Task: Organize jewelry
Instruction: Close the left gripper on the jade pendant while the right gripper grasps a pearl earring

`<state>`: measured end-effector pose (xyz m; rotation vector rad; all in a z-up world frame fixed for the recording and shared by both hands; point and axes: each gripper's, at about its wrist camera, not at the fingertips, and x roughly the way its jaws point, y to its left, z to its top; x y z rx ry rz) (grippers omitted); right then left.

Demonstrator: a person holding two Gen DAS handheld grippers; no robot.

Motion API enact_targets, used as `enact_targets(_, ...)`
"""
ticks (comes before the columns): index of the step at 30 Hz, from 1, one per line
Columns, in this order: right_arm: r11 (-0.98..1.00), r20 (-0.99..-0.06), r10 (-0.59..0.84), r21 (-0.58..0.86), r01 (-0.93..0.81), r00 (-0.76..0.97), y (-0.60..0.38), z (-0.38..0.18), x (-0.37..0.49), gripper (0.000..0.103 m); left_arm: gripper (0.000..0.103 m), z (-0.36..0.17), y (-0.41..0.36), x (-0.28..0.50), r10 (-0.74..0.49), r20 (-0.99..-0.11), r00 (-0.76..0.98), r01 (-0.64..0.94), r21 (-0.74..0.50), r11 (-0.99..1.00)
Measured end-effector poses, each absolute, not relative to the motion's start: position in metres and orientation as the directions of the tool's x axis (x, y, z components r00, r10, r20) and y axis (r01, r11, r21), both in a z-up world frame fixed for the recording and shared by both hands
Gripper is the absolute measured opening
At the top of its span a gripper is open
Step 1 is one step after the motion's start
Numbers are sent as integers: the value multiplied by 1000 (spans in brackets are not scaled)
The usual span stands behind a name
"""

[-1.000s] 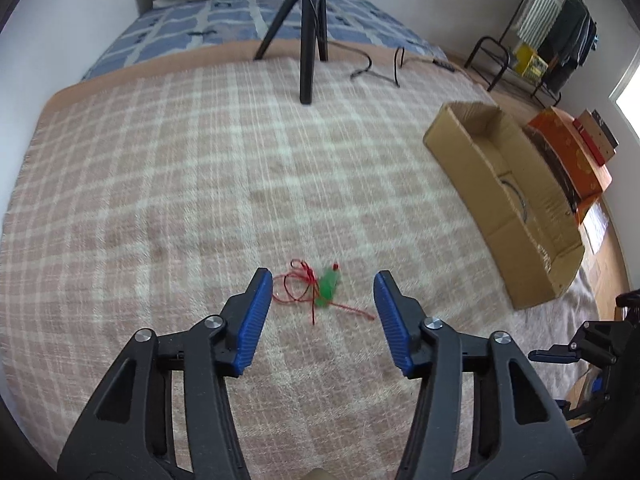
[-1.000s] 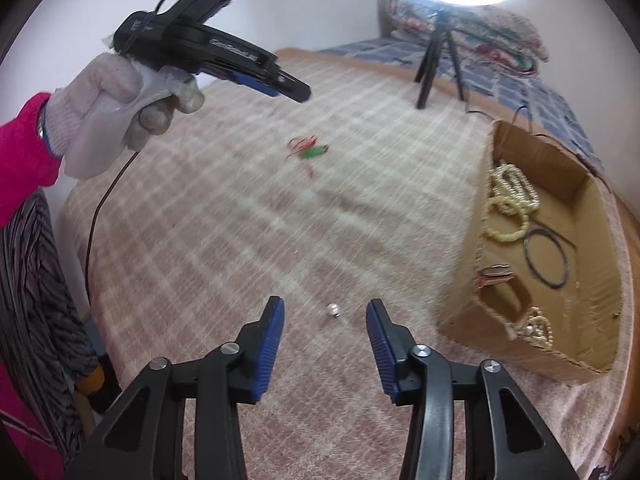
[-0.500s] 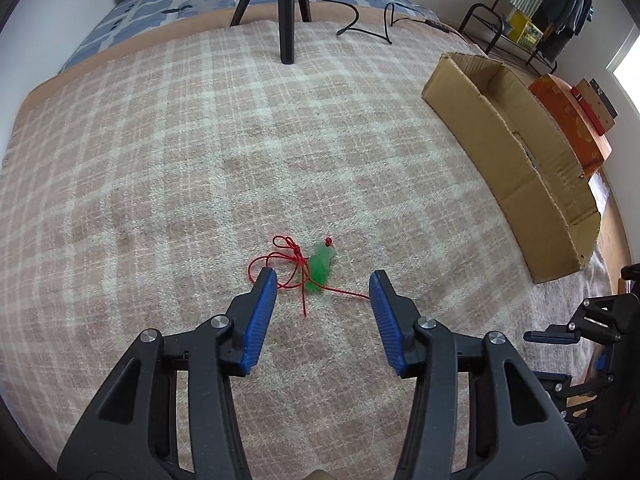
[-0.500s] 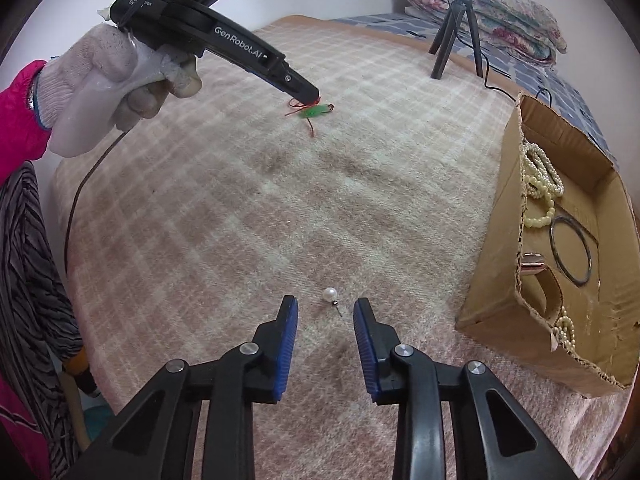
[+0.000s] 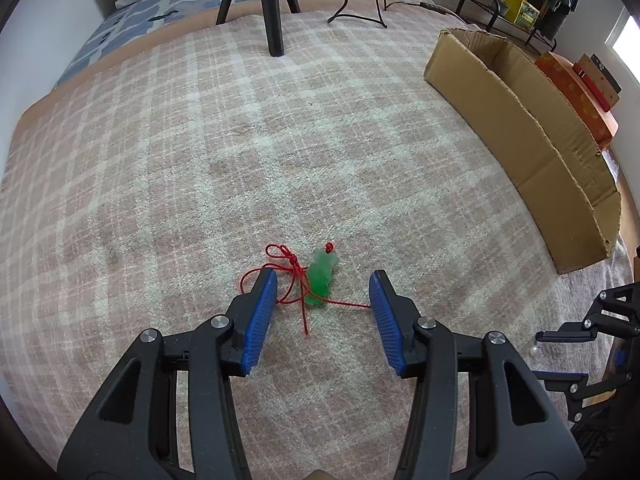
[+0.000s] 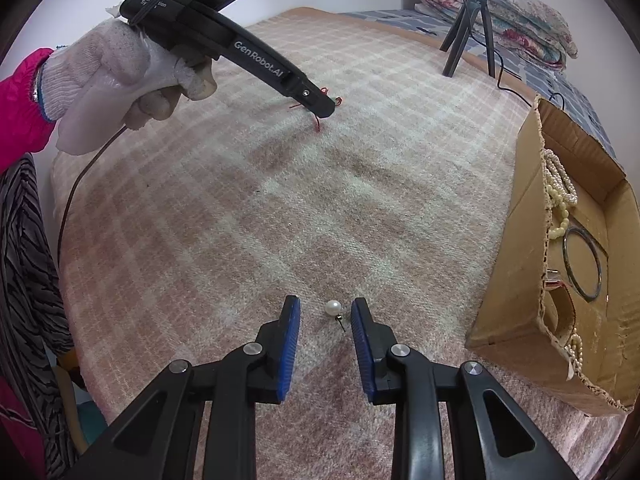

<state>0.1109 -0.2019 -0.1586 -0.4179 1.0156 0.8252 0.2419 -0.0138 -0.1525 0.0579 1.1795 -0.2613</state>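
Observation:
A green pendant on a tangled red cord lies on the plaid blanket. My left gripper is open, low over it, its blue fingers on either side of the pendant. A pearl stud earring lies on the blanket between the fingertips of my right gripper, which is open with a narrow gap and not touching it. In the right wrist view the left gripper hides most of the pendant. The cardboard box holds pearl strands and a dark bangle.
The cardboard box stands at the blanket's right side. A black tripod and cable are at the far edge. A folded quilt lies by the wall. Orange boxes lie beyond the cardboard box.
My left gripper has come down and forward until its fingers bracket the green pendant. My right gripper has moved up to the pearl earring and narrowed its gap around it.

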Motion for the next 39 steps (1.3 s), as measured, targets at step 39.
enact_targets(39, 665, -848, 431, 68, -744, 308, -208, -137, 114, 6, 15, -133, -11, 236, -169, -895, 413, 189, -98, 977)
